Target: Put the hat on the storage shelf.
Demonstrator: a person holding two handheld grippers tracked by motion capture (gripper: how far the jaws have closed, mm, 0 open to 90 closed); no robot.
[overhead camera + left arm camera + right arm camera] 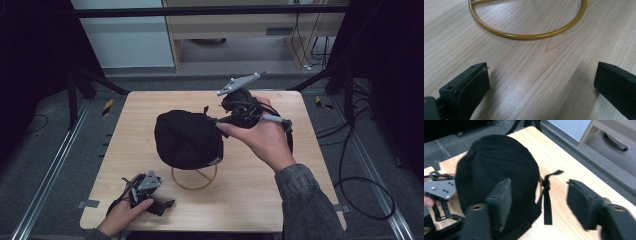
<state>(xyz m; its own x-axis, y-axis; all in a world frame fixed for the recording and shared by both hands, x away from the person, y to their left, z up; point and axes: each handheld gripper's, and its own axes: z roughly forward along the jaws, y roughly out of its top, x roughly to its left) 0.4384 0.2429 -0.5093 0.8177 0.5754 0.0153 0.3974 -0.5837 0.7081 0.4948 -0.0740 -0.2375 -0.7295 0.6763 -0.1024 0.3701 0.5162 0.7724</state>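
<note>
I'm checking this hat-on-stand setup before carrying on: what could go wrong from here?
1. The black cap sits on a thin yellow wire stand; a nudge from the right gripper, whose open jaws hang close beside it, could tip both.
2. The cap's loose black strap lies between those jaws, so closing might catch the strap alone and drag the cap off.
3. The left gripper rests open near the stand's ring, not bracing it.
</note>
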